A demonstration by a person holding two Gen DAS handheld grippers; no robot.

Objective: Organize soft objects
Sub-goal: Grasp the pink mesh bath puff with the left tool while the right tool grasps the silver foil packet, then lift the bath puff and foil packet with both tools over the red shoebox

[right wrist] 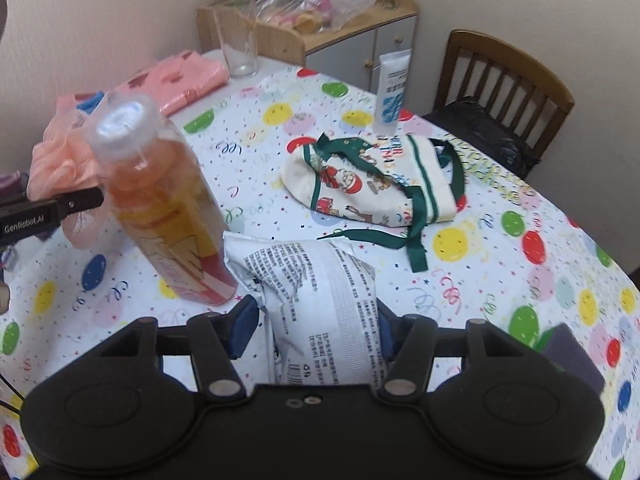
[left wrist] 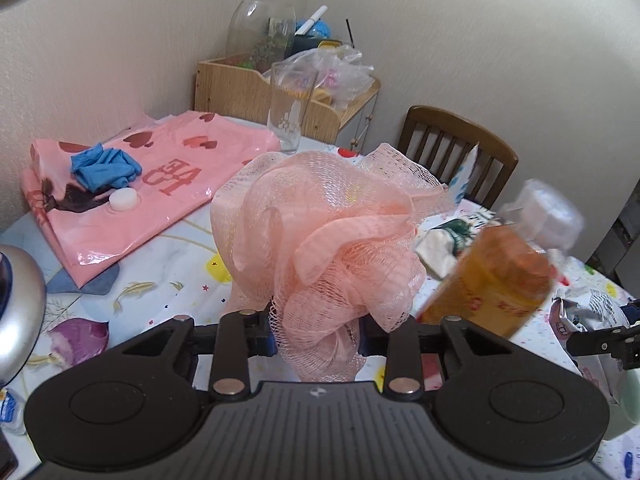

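The left gripper (left wrist: pixel 318 330) clamped the peach mesh bath pouf (left wrist: pixel 320 236) at frame centre, while the right gripper (right wrist: pixel 316 320) pinched the white printed soft packet (right wrist: pixel 316 304), lengthwise ahead.

Left gripper (left wrist: pixel 318 336) pinches peach mesh pouf (left wrist: pixel 324 240), apparently airborne.

The pink bath pouf (left wrist: pixel 328 236) is looking like open nylon mesh, rough and airy. The pink bag (left wrist: pixel 160 184) is shining glossy, probably plastic. The white packet (right wrist: pixel 320 304) is crinkling like matt foil, and the drawstring pouch (right wrist: pixel 372 192) is showing soft printed cloth.
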